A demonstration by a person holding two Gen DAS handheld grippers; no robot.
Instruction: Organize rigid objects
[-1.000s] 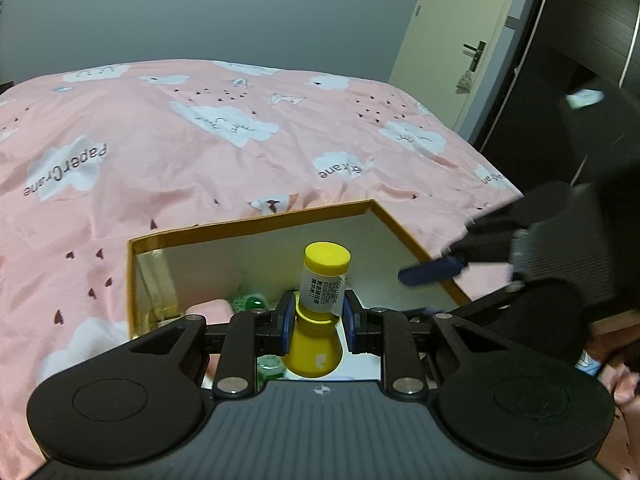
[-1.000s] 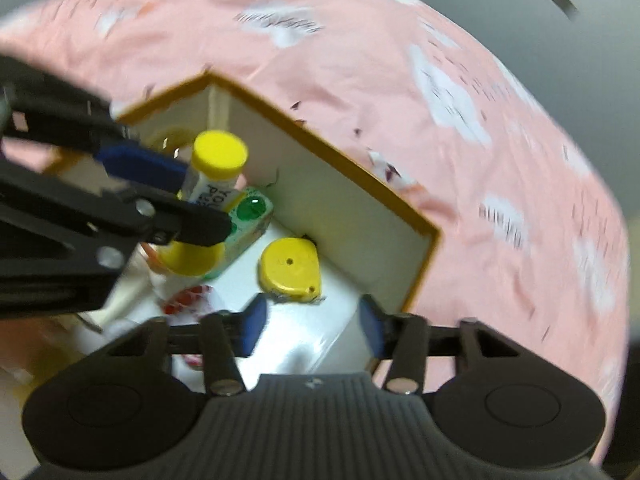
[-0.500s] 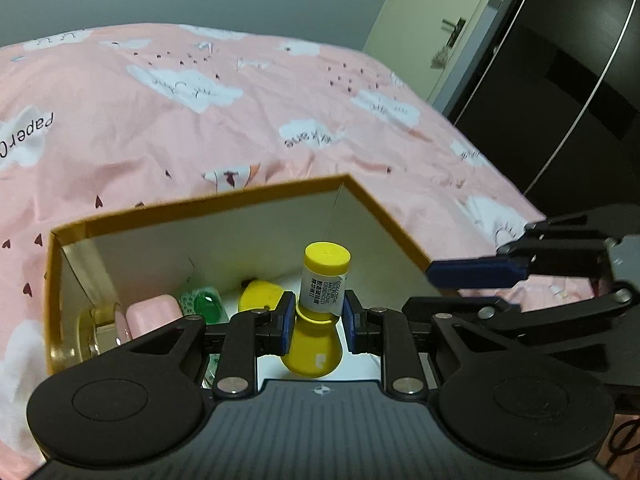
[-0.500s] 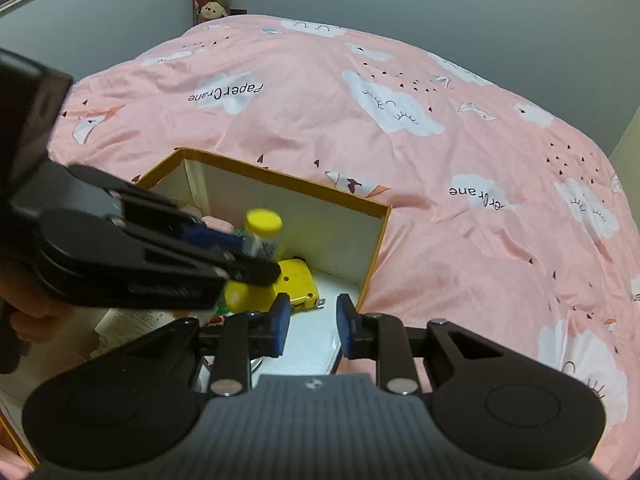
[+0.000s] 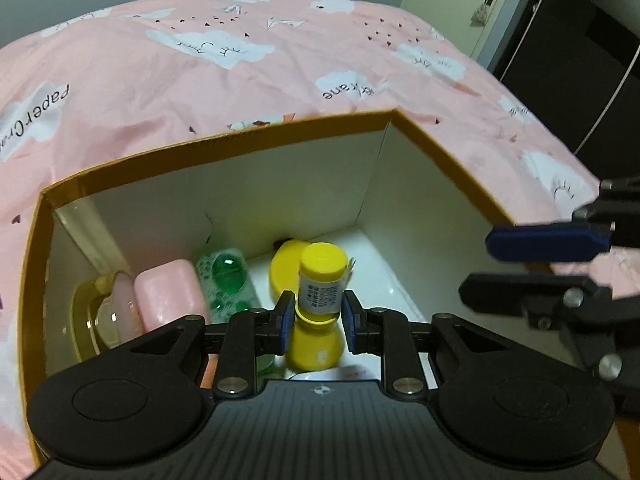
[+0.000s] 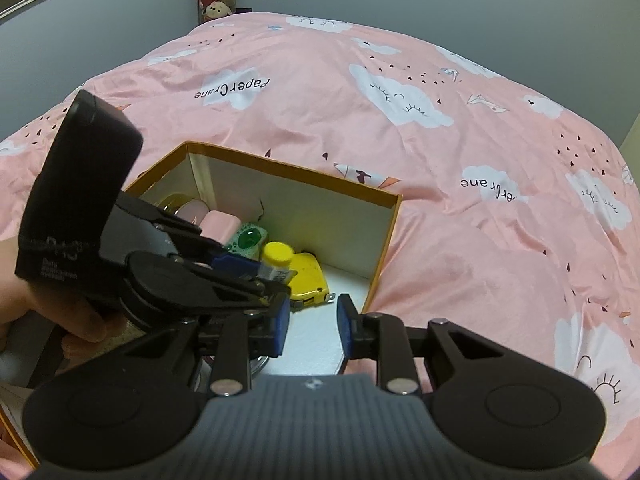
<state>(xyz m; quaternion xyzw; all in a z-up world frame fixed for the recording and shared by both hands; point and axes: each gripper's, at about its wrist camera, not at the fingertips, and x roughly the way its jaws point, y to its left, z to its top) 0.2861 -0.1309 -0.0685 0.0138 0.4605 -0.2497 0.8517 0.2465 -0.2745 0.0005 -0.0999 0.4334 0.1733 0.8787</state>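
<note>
Left gripper (image 5: 316,316) lower, bottle (image 5: 320,300) clamped.

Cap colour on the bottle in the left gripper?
Yellow, matching the bottle base; clearest in the left wrist view, between the left gripper pads.

A yellow-capped, white-labelled yellow bottle (image 5: 320,296) hangs upright inside the orange-rimmed box (image 5: 224,148).

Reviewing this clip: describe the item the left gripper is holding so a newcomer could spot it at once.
On the pink cloud-print bedspread sits an open box with orange edges and white walls. Over its floor the left gripper is shut on a small yellow bottle. Unlike the flat yellow tape measure behind it, it stands upright, with a round cap and a white printed label.
</note>
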